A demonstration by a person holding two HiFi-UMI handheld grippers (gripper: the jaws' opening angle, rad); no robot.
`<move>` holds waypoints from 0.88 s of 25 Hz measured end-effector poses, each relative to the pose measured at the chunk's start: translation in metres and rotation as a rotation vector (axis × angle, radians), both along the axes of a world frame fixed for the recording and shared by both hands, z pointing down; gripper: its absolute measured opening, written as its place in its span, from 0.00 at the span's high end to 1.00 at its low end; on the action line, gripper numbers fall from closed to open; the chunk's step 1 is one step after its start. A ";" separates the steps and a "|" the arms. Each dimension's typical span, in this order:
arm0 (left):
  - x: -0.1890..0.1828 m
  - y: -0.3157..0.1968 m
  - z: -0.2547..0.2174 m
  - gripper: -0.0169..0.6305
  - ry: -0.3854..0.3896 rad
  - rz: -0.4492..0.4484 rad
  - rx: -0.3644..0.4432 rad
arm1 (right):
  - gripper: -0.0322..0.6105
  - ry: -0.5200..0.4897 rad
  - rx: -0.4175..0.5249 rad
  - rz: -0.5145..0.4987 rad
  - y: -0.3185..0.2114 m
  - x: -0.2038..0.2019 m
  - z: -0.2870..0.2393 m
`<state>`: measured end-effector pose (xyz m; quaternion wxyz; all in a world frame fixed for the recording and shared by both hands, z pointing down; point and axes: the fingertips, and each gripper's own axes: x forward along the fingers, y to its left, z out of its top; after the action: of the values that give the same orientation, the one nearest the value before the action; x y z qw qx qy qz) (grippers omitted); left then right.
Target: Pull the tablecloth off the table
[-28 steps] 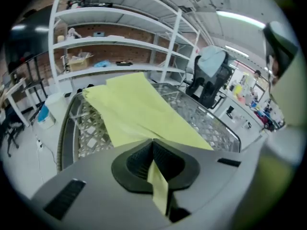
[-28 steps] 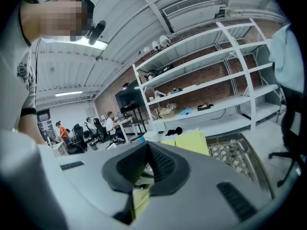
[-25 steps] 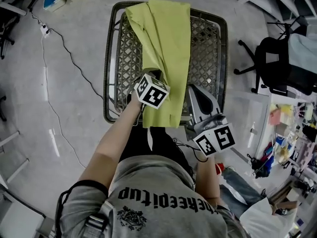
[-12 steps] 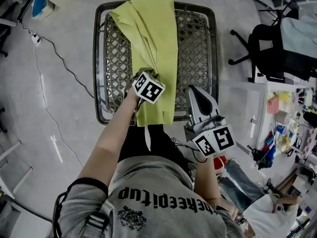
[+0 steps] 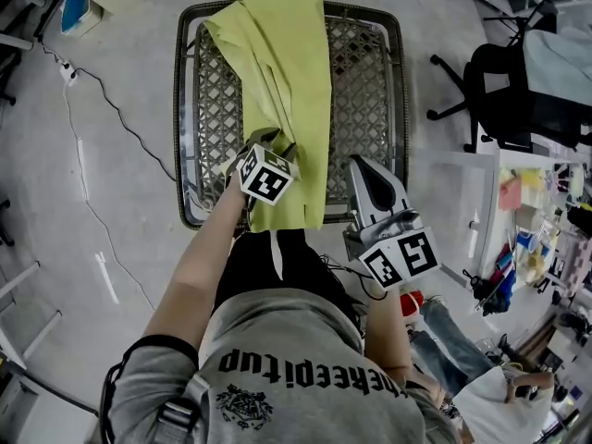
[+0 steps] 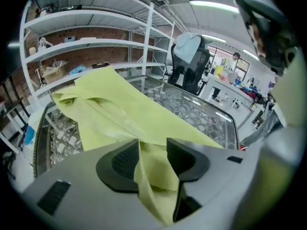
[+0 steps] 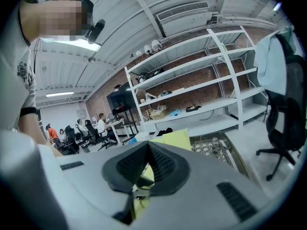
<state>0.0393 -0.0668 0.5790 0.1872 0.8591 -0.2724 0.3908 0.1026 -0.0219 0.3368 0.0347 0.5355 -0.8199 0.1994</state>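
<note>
Jaws of left gripper point(image 6: 152, 150) just opened, tablecloth point(image 6: 120, 111) slack between, right gripper point(image 7: 147, 150) jaws closed

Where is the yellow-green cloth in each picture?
Head view: the tablecloth lies as a long strip at top centre, draped down the mesh table.
Left gripper view: the tablecloth fills the middle, from upper left to bottom centre.
Right gripper view: only a small patch of tablecloth shows, just below centre.
Shared landmark: the mesh table lies under the cloth in every view.
</note>
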 end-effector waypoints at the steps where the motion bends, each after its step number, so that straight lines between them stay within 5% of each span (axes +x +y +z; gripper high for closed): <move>1: 0.000 0.001 -0.002 0.68 -0.011 0.012 0.026 | 0.93 0.000 0.002 -0.006 0.000 -0.001 -0.001; 5: -0.003 -0.002 -0.025 0.70 -0.040 0.026 0.206 | 0.93 0.001 0.010 -0.029 0.002 -0.006 -0.003; 12: -0.007 0.006 -0.051 0.79 -0.105 0.018 0.404 | 0.93 -0.002 0.025 -0.069 0.008 -0.010 -0.007; 16: 0.009 0.040 -0.045 0.81 -0.084 0.054 0.363 | 0.93 -0.003 0.036 -0.087 0.013 -0.011 -0.010; 22: -0.001 0.054 -0.059 0.95 -0.015 -0.092 0.367 | 0.93 -0.007 0.042 -0.119 0.024 -0.008 -0.009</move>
<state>0.0385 -0.0125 0.5198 0.0428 0.8626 -0.3793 0.3319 0.0950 0.0020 0.3275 0.0325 0.4856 -0.8545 0.1815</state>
